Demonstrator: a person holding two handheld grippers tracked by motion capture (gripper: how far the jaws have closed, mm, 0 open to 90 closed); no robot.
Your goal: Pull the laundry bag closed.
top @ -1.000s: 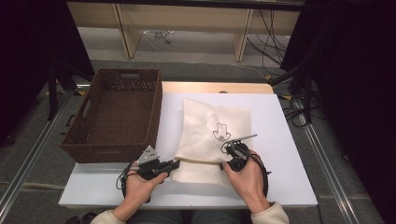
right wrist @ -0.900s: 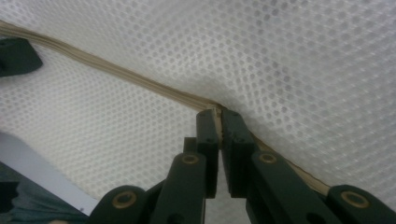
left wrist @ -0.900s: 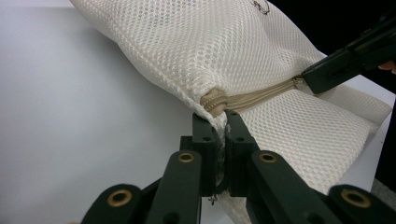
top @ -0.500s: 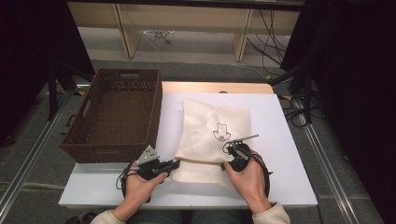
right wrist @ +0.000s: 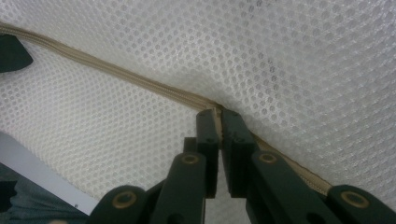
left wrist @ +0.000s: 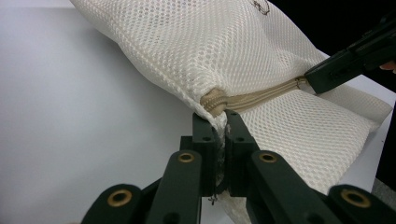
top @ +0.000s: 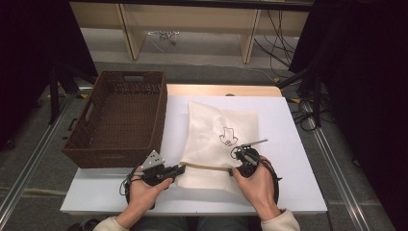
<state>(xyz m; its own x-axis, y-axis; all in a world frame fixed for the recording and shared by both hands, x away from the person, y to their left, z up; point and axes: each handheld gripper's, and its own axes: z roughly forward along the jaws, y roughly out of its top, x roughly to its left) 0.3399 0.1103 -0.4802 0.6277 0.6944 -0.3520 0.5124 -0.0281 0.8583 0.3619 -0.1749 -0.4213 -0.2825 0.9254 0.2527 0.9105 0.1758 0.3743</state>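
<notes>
Gripping mesh bag [top: 219,144], lying at table centre, 3 o'clock of basket [top: 118,118]. Left gripper [top: 179,169] clamping zipper end [left wrist: 212,100]; right gripper [right wrist: 218,114] pinching zipper [right wrist: 116,72]. Keeping bag taut, pulling along zipper line.

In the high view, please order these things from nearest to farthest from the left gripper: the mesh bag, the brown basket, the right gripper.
1. The mesh bag: the left gripper is shut on its near left corner, at the zipper's end.
2. The brown basket: on the table's left, its front wall just beyond the gripper.
3. The right gripper: across the bag, on its right side.
</notes>
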